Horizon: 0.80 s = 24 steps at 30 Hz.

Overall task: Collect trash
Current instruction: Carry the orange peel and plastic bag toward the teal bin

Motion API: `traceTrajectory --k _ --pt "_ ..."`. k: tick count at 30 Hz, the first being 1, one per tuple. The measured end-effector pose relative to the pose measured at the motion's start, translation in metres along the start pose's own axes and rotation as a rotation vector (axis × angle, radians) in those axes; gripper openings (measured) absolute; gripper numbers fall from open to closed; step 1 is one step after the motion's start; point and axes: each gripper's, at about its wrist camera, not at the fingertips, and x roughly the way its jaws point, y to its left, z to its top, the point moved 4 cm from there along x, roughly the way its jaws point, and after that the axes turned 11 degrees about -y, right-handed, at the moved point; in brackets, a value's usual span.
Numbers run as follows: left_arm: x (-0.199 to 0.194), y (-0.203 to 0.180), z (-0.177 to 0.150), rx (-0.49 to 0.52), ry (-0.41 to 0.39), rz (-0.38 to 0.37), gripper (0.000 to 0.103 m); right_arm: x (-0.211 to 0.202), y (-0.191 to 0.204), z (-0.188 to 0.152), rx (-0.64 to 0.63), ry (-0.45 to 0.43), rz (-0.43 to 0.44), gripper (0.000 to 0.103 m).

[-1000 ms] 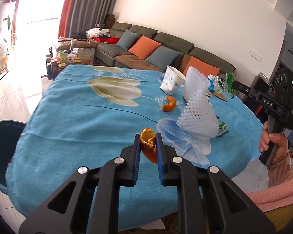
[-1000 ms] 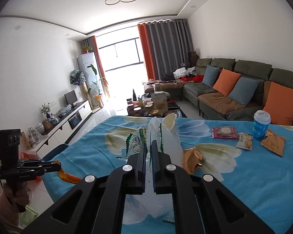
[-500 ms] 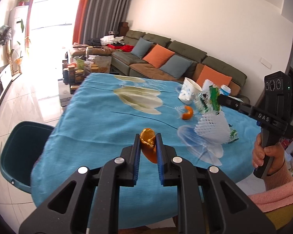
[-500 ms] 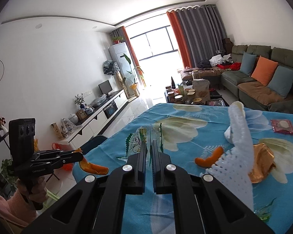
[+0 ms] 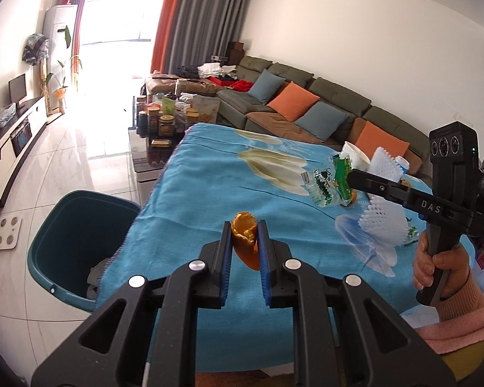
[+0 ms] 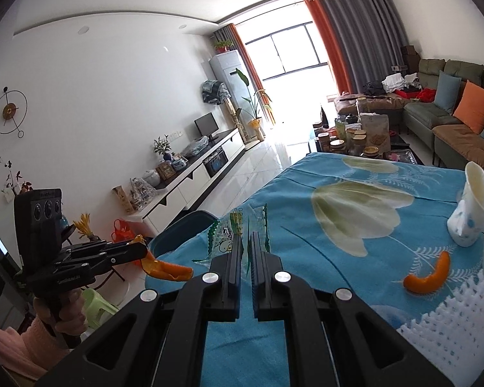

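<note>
**Holding two bits of trash over the blue table**

Looking along our left gripper point(image 5: 244, 242), we see its two black fingers with blue pads squeezing a curled piece of orange peel point(image 5: 246, 238). The peel sticks up between the pads, above the blue flowered tablecloth point(image 5: 193, 200). Down on the floor, just beside the table edge, sits a dark teal round bin point(image 5: 64, 225) with some scraps inside.

Our right gripper point(image 6: 246, 251) is shut tight on a clear plastic wrapper with green print point(image 6: 238, 229). The wrapper pokes out past the fingertips and hangs over the cloth. In the left view we see the same wrapper point(image 5: 329, 183) held up in the air at the tip of that gripper.

More trash lies on the table. A white foam fruit net point(image 5: 384, 222) sits near the right side. A second curved piece of orange peel point(image 6: 427, 277) lies flat on the cloth, close to the net. A white paper cup with blue dots point(image 6: 468, 213) stands tilted behind it.

A hand in a pink sleeve point(image 5: 435, 267) holds each gripper's handle.
</note>
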Motion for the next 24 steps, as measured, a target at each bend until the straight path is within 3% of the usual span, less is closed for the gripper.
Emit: traceTrajectory --k 24 --pt "-0.021 0.056 0.006 -0.037 -0.037 0.139 0.016 0.083 0.043 -0.005 -0.029 0.098 0.127 0.004"
